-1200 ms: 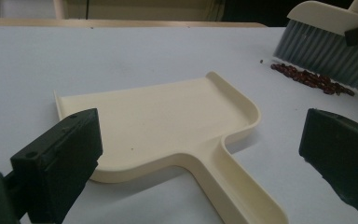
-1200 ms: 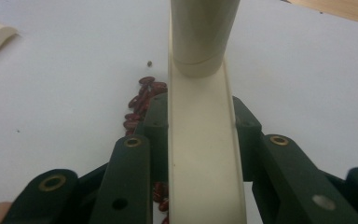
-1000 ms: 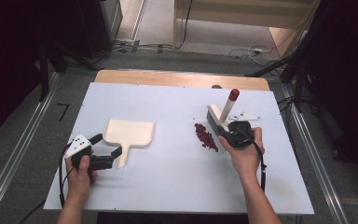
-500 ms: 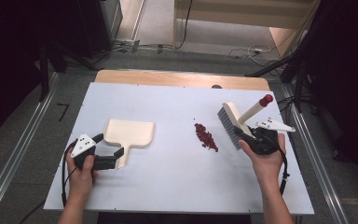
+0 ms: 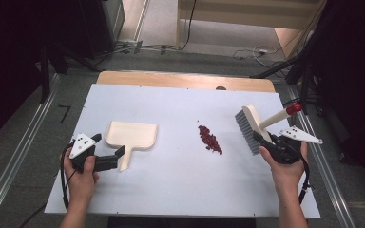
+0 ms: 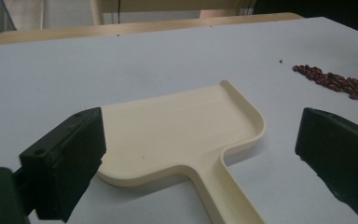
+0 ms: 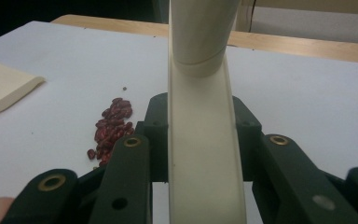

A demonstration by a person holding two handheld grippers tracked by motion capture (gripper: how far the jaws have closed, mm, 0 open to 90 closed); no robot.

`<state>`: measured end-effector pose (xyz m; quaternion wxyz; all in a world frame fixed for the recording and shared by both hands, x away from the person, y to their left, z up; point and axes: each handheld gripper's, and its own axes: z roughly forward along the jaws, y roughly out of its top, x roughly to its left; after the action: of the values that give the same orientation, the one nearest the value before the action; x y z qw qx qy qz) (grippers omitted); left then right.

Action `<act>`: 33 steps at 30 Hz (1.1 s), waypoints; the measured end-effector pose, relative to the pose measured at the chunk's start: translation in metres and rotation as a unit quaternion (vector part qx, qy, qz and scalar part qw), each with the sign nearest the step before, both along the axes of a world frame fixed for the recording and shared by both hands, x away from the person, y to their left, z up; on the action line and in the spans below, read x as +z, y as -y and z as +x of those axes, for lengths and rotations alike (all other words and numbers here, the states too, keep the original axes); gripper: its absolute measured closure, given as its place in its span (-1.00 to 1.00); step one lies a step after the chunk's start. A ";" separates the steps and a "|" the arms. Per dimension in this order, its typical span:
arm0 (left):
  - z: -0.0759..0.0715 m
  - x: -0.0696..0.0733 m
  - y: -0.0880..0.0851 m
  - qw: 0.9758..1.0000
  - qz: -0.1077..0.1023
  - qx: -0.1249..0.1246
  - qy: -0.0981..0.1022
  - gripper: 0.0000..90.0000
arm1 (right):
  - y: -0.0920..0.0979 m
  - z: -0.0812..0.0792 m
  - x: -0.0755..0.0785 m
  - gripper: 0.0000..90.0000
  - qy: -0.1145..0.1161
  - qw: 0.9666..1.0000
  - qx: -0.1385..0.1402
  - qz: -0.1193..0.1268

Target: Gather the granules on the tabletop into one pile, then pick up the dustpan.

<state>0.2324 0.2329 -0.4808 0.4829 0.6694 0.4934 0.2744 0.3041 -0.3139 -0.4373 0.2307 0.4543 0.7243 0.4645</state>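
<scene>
Red beans [image 5: 209, 139] heaped mid-worktop [image 5: 171, 190], toward the right edge. Cream brush [image 5: 250, 127] just right of them, clamped in right claw [image 5: 269, 141]. Cream dustpan [image 5: 130, 136] flat toward left edge, handle between left claw [image 5: 119, 154], jaws apart.

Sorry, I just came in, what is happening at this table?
A person is working with a hand-held gripper in each hand. The right gripper is shut on a cream brush with a red-tipped handle, held to the right of a small pile of red beans on the white table. The left gripper is open around the handle of a cream dustpan, which lies flat to the left of the beans. The dustpan looks empty, so no beans have been swept in yet.
</scene>
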 end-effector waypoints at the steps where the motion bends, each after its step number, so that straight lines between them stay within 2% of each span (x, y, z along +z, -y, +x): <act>1: -0.001 0.002 0.002 1.000 0.000 0.003 -0.003 -0.94 | 0.002 0.000 0.000 0.44 0.001 1.000 0.000 0.002; 5: -0.003 0.009 0.007 1.000 0.000 -0.001 -0.015 -0.94 | 0.006 -0.001 0.002 0.44 0.006 1.000 -0.005 -0.004; 9: -0.004 0.015 0.018 0.999 0.000 -0.011 -0.031 -0.94 | 0.010 -0.002 0.003 0.44 0.006 1.000 -0.004 0.007; 12: -0.004 0.016 0.027 0.998 0.015 -0.003 -0.053 -0.83 | 0.012 -0.002 0.003 0.44 0.007 1.000 -0.002 0.009; 16: -0.006 0.012 0.034 0.997 0.029 0.015 -0.070 -0.66 | 0.012 -0.001 0.002 0.44 0.004 1.000 -0.003 0.009; 23: -0.008 -0.002 0.043 0.991 0.053 0.030 -0.116 -0.42 | 0.009 -0.002 0.000 0.44 0.003 1.000 0.004 0.007; 25: -0.007 -0.006 0.046 0.989 0.068 0.038 -0.124 -0.37 | 0.009 -0.002 0.000 0.44 0.001 1.000 0.005 0.006; 29: -0.006 -0.015 0.051 0.986 0.074 0.066 -0.131 -0.29 | 0.008 -0.002 0.000 0.44 0.002 1.000 0.004 0.005; 33: 0.000 -0.025 0.054 0.984 0.079 0.075 -0.139 -0.24 | 0.009 -0.002 0.000 0.44 0.003 1.000 0.003 0.007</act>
<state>0.2320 0.1789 -0.5061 0.3334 0.6981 0.5811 0.2527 0.3020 -0.3232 -0.4370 0.2284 0.4520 0.7220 0.4715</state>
